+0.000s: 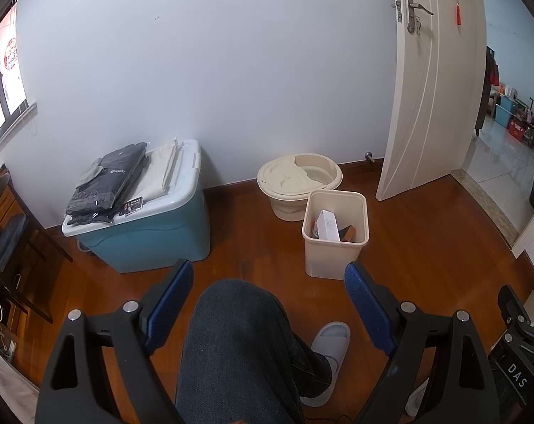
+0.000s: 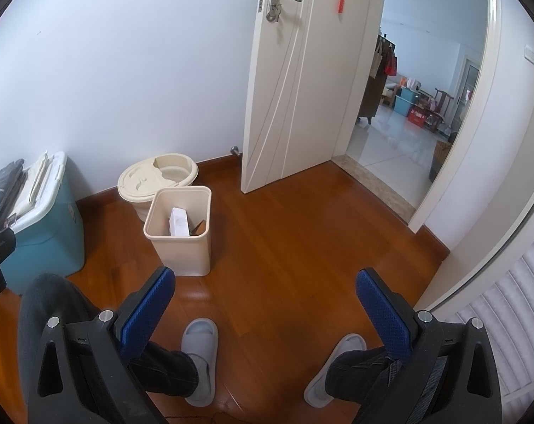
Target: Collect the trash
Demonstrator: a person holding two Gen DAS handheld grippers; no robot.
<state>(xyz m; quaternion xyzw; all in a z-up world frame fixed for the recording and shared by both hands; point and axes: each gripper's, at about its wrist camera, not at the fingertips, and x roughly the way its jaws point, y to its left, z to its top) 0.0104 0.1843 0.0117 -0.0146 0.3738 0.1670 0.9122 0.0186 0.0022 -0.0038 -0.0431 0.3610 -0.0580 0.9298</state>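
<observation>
A cream square trash bin [image 1: 337, 258] stands on the wooden floor; it also shows in the right wrist view [image 2: 185, 247]. Inside it lie a white box [image 1: 329, 226] and a brown item [image 1: 348, 235]; the white box also shows in the right wrist view [image 2: 179, 222]. My left gripper [image 1: 268, 282] is open and empty, held above the person's knee, short of the bin. My right gripper [image 2: 265, 289] is open and empty, over bare floor to the right of the bin.
A blue storage box with a white lid [image 1: 150, 236] holds folded dark and beige packages [image 1: 108, 183]. A round cream tub [image 1: 299, 183] stands behind the bin. A white door [image 2: 302, 81] stands open to a tiled room. The person's legs and grey slippers [image 2: 199, 360] are below.
</observation>
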